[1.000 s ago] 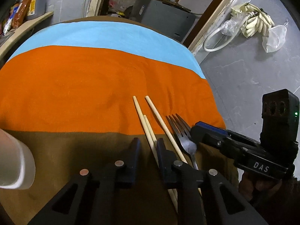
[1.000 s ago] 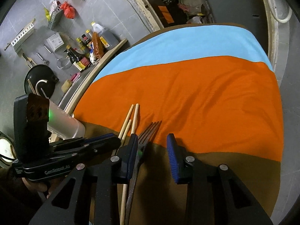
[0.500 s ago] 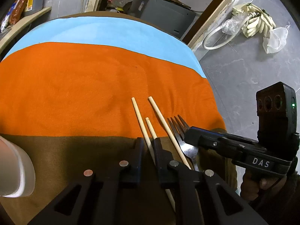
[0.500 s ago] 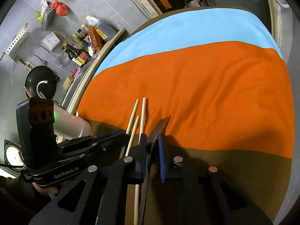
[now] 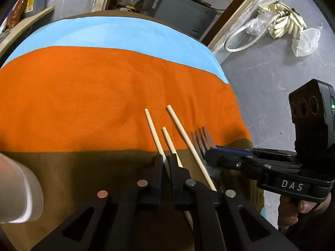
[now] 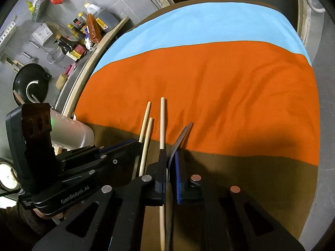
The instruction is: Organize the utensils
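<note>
Looks early in the job: nothing visibly sorted into any holder yet, only picked out. Pinched in the left claw (image 5: 165, 163), with the jaws just drawn in to a narrow slit: a chopstick (image 5: 153, 131), low on the striped tablecloth (image 5: 83, 94) where orange meets brown. Clamped in the right claw (image 6: 170, 156), likewise just drawn almost shut: a fork (image 6: 184, 131), turned on edge, tines out ahead over the orange band. Lying beside the gripped chopstick: a second chopstick (image 5: 169, 142), slipping behind the left claw's right finger, so cannot tell whether caught in the same pinch or merely touching it. Resting loose between the two claws: a third chopstick (image 5: 188, 140), running close along the right claw's left finger in the right wrist view, apparently outside the grip. Still to do, by this reading: lifting both catches, carrying them to wherever utensils belong, then fetching whatever chopstick stays behind. Hard to say where that place is. Cut off at the frame edge near the left claw: a white container (image 5: 21, 188), mouth and contents unseen, perhaps the destination, perhaps not. Hidden under the claw bodies: the handle ends of every utensil. Out of view altogether: the near edge of the table.
</note>
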Tool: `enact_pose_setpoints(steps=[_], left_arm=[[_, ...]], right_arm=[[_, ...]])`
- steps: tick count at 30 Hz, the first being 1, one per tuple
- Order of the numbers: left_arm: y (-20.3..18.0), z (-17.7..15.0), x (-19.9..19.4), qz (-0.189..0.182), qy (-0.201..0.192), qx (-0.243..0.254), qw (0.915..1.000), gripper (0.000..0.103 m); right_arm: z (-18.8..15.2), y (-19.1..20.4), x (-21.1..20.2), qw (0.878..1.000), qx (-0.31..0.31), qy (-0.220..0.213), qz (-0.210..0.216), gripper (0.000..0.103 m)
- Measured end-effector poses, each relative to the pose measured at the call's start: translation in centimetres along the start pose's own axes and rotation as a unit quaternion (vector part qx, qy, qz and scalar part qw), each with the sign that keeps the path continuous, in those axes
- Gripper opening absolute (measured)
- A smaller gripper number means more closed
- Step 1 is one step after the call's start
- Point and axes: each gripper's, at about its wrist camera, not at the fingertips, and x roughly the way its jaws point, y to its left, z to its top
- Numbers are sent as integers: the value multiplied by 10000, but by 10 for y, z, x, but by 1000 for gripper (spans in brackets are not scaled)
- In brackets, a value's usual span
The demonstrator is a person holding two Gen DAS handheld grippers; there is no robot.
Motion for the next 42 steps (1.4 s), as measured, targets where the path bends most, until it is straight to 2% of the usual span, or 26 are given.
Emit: enact_pose_setpoints(steps=[5,9,13,17,23,30,37,40,42], left_arm=[[1,-9,-7,-16,222,67,9997,7],[5,-4,-4,-100,471,23,9988,8],[5,-1,-4,-153,566,105,9982,7],[-2,-6,-13,-107,501,211,9985,6],[-12,-24,-67,-263,-157,565,9979,4],[-5,-42,-150,-403,-1146,972,9878,4],[14,-42,-208,-549,-1680,1063,9785,1],[20,-34,-217,-610,-1772,1089,9762,1],[26,-31,-215,-630,-1669,1110,9777,1]], right_arm=[[-8,1,3,9996,171,218,-63,4],[-11,2,1,9992,258,152,-252,4],[-21,5,-14,9988,335,-152,-328,3],[-33,6,-43,9960,475,-688,-312,3],[-55,24,-89,9843,474,-1646,-424,3],[-74,65,-131,9624,290,-2611,-689,3],[-72,122,-159,9402,-53,-3315,-782,3],[-68,145,-165,9356,-204,-3445,-741,3],[-68,155,-167,9353,-273,-3441,-773,3]])
